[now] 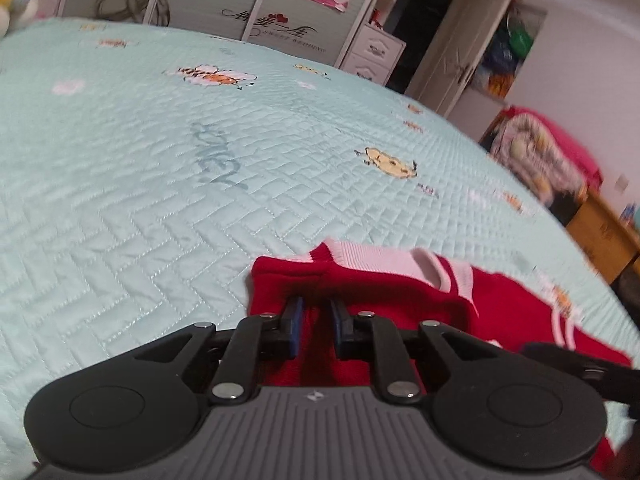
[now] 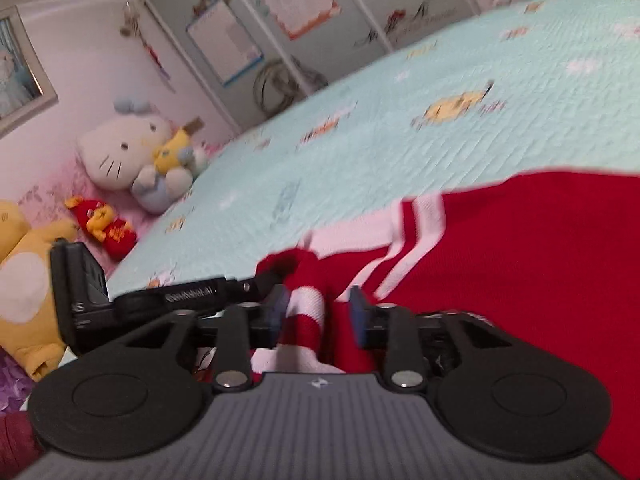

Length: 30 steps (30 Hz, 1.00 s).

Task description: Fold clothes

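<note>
Both grippers on red knit sweater with pink-white ribbed trim (image 1: 400, 292): left gripper (image 1: 316, 322) pinches fabric, right gripper (image 2: 318, 312) parted around striped cuff (image 2: 308, 312). Soft, floppy; I'd grip ribbing.

Black claw (image 1: 316, 312), blue pads (image 1: 297, 320)

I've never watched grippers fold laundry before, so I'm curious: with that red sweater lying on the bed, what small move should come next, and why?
Probably close the right gripper on the striped cuff. Its jaws stand apart with the cuff between them, unpinched, while the left gripper already has red sweater fabric between its narrow jaws. With both ends gripped, the sweater could be lifted over the quilt for a fold.
</note>
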### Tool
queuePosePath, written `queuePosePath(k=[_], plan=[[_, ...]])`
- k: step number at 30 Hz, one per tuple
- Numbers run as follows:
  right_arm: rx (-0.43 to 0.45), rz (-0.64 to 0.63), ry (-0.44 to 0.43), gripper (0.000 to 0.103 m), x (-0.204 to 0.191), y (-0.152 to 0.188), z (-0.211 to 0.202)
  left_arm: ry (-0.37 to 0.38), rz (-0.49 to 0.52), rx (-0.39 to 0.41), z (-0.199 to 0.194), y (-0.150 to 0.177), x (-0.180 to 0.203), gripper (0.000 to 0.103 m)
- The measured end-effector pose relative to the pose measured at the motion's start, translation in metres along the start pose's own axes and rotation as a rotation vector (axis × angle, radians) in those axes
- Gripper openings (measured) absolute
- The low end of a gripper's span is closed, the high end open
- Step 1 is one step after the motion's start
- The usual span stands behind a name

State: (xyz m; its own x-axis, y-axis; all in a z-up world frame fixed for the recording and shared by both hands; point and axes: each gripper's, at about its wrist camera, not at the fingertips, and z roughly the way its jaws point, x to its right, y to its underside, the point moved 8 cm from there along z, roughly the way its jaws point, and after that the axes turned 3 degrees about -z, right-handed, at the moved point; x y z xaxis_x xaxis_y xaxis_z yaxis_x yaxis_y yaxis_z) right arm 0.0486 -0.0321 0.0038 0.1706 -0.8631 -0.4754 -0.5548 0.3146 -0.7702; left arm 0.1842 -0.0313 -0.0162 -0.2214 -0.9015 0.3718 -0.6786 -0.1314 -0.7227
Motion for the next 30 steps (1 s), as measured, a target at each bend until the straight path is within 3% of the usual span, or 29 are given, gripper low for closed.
queuePosePath(k=[3, 10, 13, 16, 18, 22, 30], plan=[[0.019, -0.082, 0.005, 0.046, -0.019, 0.009, -0.039, -0.018, 0.022, -0.001, -0.009, 0.002, 0.005, 0.028], [-0.116, -0.278, 0.000, 0.046, -0.070, 0.074, -0.077, 0.024, 0.038, 0.001, -0.054, 0.026, 0.021, 0.029], [-0.101, -0.227, -0.001, 0.046, -0.067, 0.079, -0.085, 0.057, 0.044, -0.013, -0.070, 0.039, 0.030, 0.029], [-0.053, -0.138, 0.037, 0.053, -0.041, 0.065, -0.089, 0.082, 0.053, -0.036, -0.078, 0.053, 0.037, 0.029], [-0.019, -0.102, 0.047, 0.062, -0.023, 0.053, -0.085, 0.092, 0.048, -0.037, -0.085, 0.062, 0.039, 0.029], [-0.066, -0.037, 0.014, 0.063, 0.011, 0.039, -0.056, 0.122, 0.004, -0.014, -0.104, 0.074, 0.040, 0.029], [-0.146, -0.151, -0.140, 0.063, -0.003, 0.036, -0.010, 0.167, -0.039, -0.055, -0.104, 0.096, 0.036, 0.029]])
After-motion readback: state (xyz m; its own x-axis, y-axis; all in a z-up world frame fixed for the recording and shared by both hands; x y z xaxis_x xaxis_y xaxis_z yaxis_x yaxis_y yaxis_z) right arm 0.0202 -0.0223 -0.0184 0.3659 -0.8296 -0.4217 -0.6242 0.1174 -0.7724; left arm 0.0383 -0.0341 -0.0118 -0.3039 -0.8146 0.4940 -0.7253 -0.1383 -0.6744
